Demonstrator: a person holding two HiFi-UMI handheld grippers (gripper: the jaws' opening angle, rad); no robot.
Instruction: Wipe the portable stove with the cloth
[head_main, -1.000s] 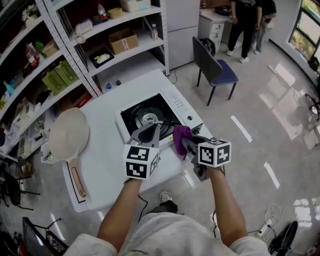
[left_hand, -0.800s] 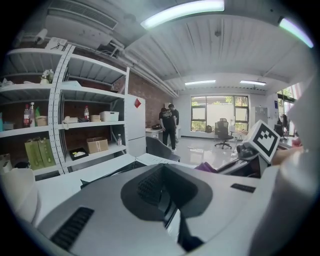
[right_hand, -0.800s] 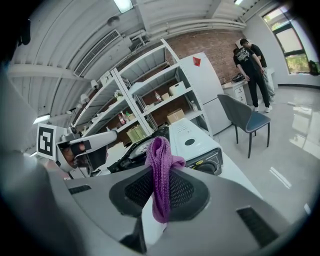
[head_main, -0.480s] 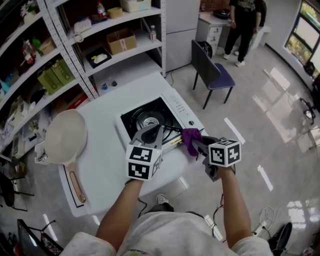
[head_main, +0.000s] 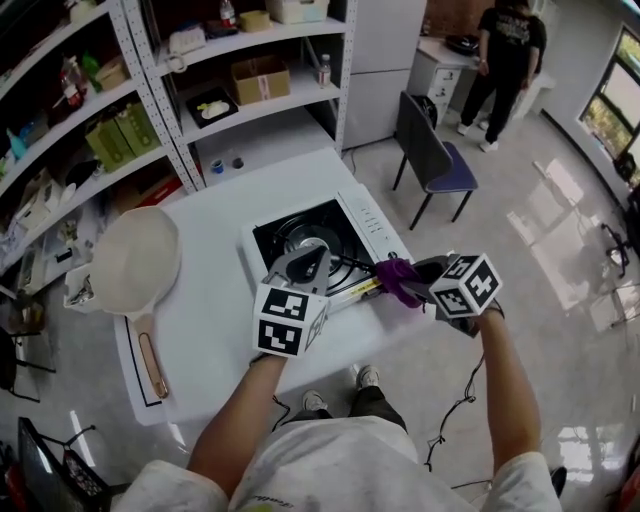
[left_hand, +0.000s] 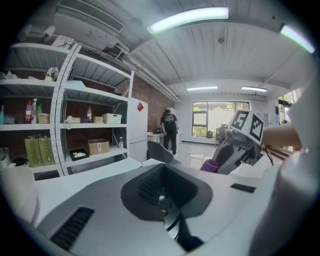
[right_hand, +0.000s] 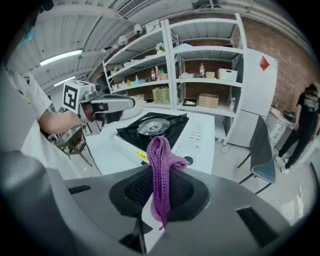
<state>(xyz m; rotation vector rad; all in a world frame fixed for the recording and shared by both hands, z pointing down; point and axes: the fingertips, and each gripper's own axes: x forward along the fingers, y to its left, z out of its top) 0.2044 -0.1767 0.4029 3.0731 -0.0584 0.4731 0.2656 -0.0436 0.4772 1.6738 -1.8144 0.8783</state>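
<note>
Right tongs (head_main: 408, 277) clamp the purple cloth (right_hand: 161, 170), held at the right near edge of the stove (head_main: 318, 238); contact unclear. Left tongs (head_main: 300, 265) closed, empty, above the stove's near edge. Best to lower the cloth onto the panel and drag lightly.

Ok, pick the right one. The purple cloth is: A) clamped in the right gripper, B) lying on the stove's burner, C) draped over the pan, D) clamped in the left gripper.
A: the right gripper view shows the purple cloth pinched between the jaws of the right gripper.
</note>
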